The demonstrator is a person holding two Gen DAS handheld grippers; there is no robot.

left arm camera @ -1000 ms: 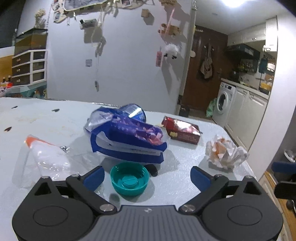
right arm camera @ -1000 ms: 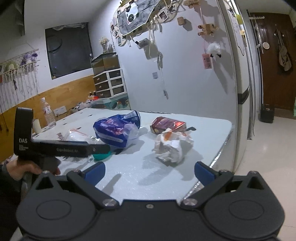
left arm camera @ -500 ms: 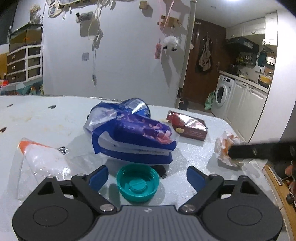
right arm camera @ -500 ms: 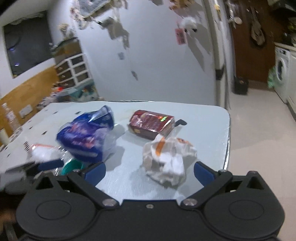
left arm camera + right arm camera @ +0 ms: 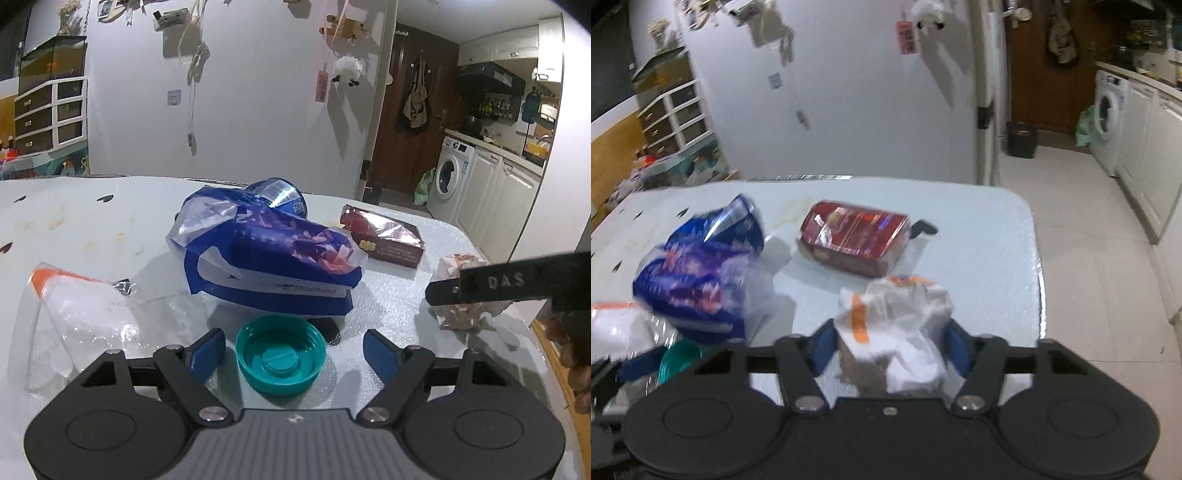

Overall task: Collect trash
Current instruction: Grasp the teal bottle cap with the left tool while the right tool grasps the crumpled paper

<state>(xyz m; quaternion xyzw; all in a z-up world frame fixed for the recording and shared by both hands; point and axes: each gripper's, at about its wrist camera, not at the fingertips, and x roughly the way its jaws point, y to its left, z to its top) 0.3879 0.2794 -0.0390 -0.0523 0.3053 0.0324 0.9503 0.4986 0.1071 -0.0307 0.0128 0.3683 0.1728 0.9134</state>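
Trash lies on a pale table [image 5: 92,229]. A teal bottle cap [image 5: 281,354] sits between the open fingers of my left gripper [image 5: 293,352], untouched by the blue pads. Behind it lie a blue plastic bag [image 5: 266,258], a red snack box [image 5: 384,240] and a clear wrapper [image 5: 77,314] with an orange edge. A crumpled white paper ball [image 5: 894,328] sits between the fingers of my right gripper [image 5: 892,349], which is partly closed around it. The ball also shows in the left wrist view [image 5: 461,291], behind the right gripper's black side.
The table's right edge [image 5: 1039,266] drops to a tiled floor. A white wall with hanging trinkets stands behind the table. A washing machine [image 5: 448,177] and white cabinets are far right. A small black object [image 5: 923,227] lies behind the red box.
My right gripper has swung in over the table and moved onto the paper ball, its fingers narrowing around it. My left gripper has edged closer to the teal cap.
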